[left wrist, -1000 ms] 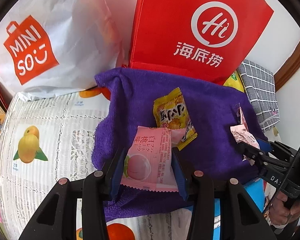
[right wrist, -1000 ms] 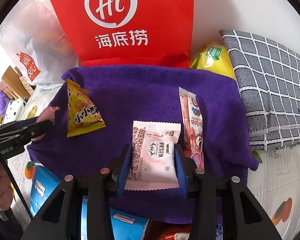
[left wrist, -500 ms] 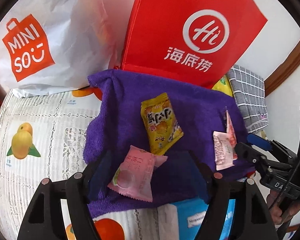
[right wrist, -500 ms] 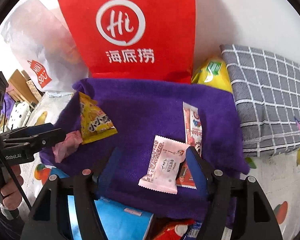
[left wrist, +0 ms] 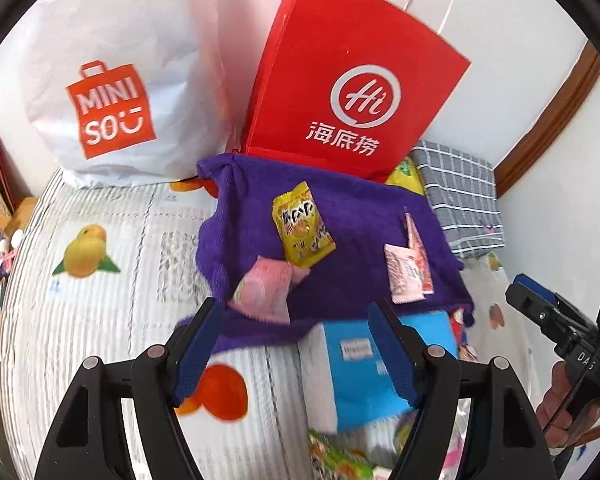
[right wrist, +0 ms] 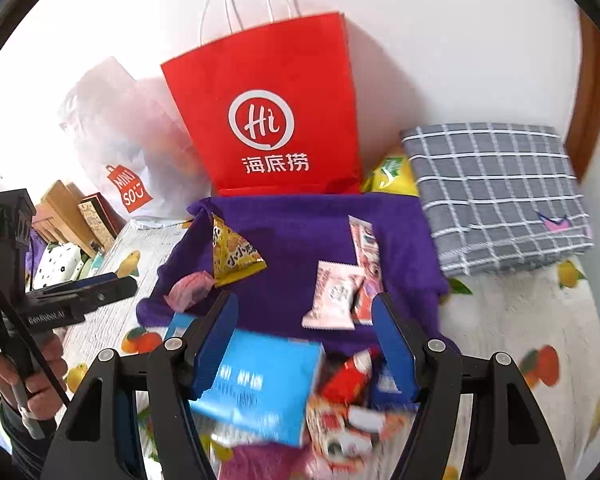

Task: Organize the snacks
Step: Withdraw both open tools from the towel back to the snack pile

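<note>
A purple towel [left wrist: 360, 208] [right wrist: 300, 220] lies spread on the table and carries several snacks. On its left part rest a pink peach packet [left wrist: 264, 288] [right wrist: 188, 290] and a yellow packet [left wrist: 302, 226] [right wrist: 236, 256]. On its right part lie a pale pink wafer packet [left wrist: 404, 278] [right wrist: 334, 296] and a slim pink-red stick packet [left wrist: 418, 252] [right wrist: 366, 256]. My left gripper [left wrist: 296, 344] hangs open above the towel's near edge with nothing between its jaws. My right gripper [right wrist: 306, 340] is open too, raised over the near edge, empty.
A red paper bag [left wrist: 352, 92] [right wrist: 276, 120] and a white Miniso bag [left wrist: 112, 80] stand behind the towel. A grey checked cloth [right wrist: 496, 188] lies at the right. A blue box [right wrist: 260, 384] [left wrist: 364, 372] and several loose snacks [right wrist: 348, 412] sit near me on the fruit-print tablecloth [left wrist: 100, 280].
Both grippers let go of their pink packets onto the towel, opened, then rose and drew back. The blue box and the snack pile came into view below.
</note>
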Demonstrator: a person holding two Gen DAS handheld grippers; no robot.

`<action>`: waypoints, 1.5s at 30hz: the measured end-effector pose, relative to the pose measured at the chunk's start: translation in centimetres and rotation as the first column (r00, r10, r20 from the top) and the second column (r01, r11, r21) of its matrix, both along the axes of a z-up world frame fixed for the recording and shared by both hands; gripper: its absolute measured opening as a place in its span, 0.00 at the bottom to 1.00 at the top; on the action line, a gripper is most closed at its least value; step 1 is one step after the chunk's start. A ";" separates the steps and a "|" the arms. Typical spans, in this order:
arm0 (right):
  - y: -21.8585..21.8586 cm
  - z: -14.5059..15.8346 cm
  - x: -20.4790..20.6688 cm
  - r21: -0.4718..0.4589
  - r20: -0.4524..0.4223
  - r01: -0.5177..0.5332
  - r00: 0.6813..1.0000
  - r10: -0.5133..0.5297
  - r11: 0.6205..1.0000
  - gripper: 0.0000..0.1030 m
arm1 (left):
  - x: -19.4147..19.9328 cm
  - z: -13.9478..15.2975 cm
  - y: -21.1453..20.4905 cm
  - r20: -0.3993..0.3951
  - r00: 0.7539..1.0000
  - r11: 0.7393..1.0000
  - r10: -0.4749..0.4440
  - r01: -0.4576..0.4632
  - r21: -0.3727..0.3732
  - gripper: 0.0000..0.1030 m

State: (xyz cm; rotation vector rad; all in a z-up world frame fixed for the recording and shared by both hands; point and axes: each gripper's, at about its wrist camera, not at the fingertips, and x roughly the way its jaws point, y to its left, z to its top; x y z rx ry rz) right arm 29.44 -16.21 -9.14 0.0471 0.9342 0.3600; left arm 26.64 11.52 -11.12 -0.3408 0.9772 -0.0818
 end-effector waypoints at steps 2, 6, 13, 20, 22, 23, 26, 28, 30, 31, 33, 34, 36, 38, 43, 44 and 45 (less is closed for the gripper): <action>-0.6 0.5 -1.6 -0.007 0.022 0.014 1.000 -0.014 1.000 0.67 | -1.5 0.6 0.3 0.016 1.000 1.000 0.007 -0.007 -0.013 0.76; -1.9 0.9 -4.3 -0.039 0.056 0.059 0.997 -0.057 0.997 0.67 | -4.3 1.6 0.3 0.051 0.999 1.000 0.001 0.000 -0.014 0.77; -4.4 -0.5 -7.5 -0.046 0.038 0.110 0.993 -0.108 0.993 0.67 | -8.2 2.4 -0.3 0.078 0.997 1.000 0.004 -0.004 0.004 0.79; -6.4 -4.3 -7.8 -0.044 -0.058 0.140 0.988 -0.143 0.989 0.62 | -10.1 1.9 -0.6 0.066 0.998 1.000 0.021 -0.022 0.007 0.79; -6.4 -5.3 -7.7 -0.029 -0.085 0.132 0.987 -0.134 0.991 0.61 | -10.4 1.7 -0.5 0.058 0.998 1.000 0.024 -0.025 0.013 0.79; -6.2 -5.7 -7.6 -0.027 -0.093 0.125 0.988 -0.127 0.992 0.61 | -10.4 1.6 -0.5 0.055 0.998 0.999 0.028 -0.029 0.015 0.79; -5.3 -7.0 -7.3 -0.019 -0.112 0.083 0.990 -0.085 0.996 0.61 | -10.5 1.0 -0.3 0.039 0.998 0.999 0.039 -0.039 0.012 0.79; -4.6 -7.8 -7.0 -0.010 -0.129 0.058 0.990 -0.059 0.998 0.61 | -10.4 0.6 -0.3 0.029 0.999 0.999 0.042 -0.042 0.010 0.79; -4.0 -8.4 -6.5 -0.015 -0.143 0.045 0.989 -0.047 0.999 0.61 | -10.4 0.3 -0.3 0.020 0.999 0.999 0.043 -0.043 0.009 0.79; -3.7 -8.9 -6.3 -0.018 -0.148 0.041 0.988 -0.043 0.999 0.61 | -10.3 0.1 -0.3 0.015 0.999 0.999 0.043 -0.043 0.010 0.79; -3.4 -9.5 -5.9 -0.014 -0.162 0.026 0.986 -0.028 1.000 0.61 | -10.3 -0.2 -0.4 0.007 0.999 0.999 0.044 -0.044 0.008 0.79; -3.2 -9.9 -5.7 -0.007 -0.174 0.013 0.985 -0.014 1.000 0.60 | -10.4 -0.4 -0.4 0.001 0.999 0.999 0.045 -0.045 0.006 0.79; -3.2 -10.6 -5.4 0.003 -0.206 0.003 0.979 -0.003 1.000 0.46 | -10.4 -0.8 -0.5 -0.010 0.999 0.999 0.049 -0.049 0.003 0.79; -3.6 -10.4 -5.7 0.000 -0.186 0.016 0.982 -0.016 1.000 0.38 | -10.6 -1.0 -0.6 -0.017 0.999 0.999 0.050 -0.050 0.000 0.79; -5.2 -8.3 -7.8 0.043 -0.160 0.009 0.987 -0.002 0.999 0.36 | -11.1 -1.1 -0.9 -0.020 0.999 0.999 0.048 -0.048 0.006 0.79; -5.5 -7.9 -8.3 0.041 -0.154 0.011 0.988 -0.005 0.999 0.36 | -11.1 -1.1 -1.0 -0.021 0.999 0.999 0.047 -0.047 0.004 0.79; -5.8 -7.5 -8.8 0.033 -0.149 0.011 0.989 -0.006 0.999 0.36 | -11.2 -1.2 -1.2 -0.023 0.999 0.999 0.044 -0.044 -0.001 0.79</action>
